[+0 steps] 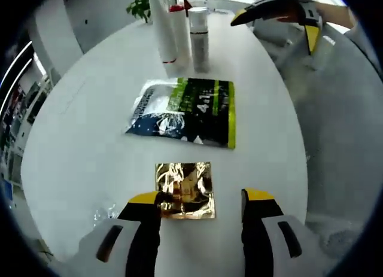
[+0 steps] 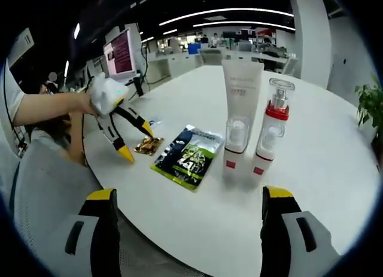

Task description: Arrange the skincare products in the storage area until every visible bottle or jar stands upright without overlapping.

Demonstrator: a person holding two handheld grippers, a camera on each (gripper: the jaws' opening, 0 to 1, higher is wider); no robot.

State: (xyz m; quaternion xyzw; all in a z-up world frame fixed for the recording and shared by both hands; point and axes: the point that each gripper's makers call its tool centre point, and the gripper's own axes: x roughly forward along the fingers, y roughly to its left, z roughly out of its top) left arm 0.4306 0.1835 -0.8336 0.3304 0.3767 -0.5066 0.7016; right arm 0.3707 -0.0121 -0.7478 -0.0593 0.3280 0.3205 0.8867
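White bench (image 1: 90, 127) spans most of both views, its rounded edge running down the right side of the left gripper view and across the bottom of the right gripper view. Near the middle of the left gripper view a dark sachet pack (image 1: 184, 111) with green and white print lies flat on the bench; in the right gripper view it lies left of centre. At the top centre of the left gripper view three skincare containers stand upright close together: a tall white tube (image 1: 161, 26), a white bottle (image 1: 180, 34) with a red band, and a bottle with a clear cap (image 1: 199, 40). In the right gripper view the tall white tube (image 2: 240, 103) stands behind the clear-capped bottle (image 2: 234, 148), with the red-banded bottle (image 2: 270, 133) just beside them on the right, all apart from the pack (image 2: 190, 155). A small gold foil sachet (image 1: 185, 190) lies flat in the lower centre of the left gripper view, between the jaws of the left hand-held gripper (image 1: 203, 206), whose yellow-tipped jaws stand apart, the left jaw tip at the foil's edge. In the right gripper view that gripper (image 2: 136, 140) points down at the foil (image 2: 148, 146), held by a hand (image 2: 90, 103) at the left. The right hand-held gripper (image 2: 188, 205) hangs at the bench edge with its jaws wide apart, holding nothing; it shows in the upper right of the left gripper view (image 1: 281, 17).
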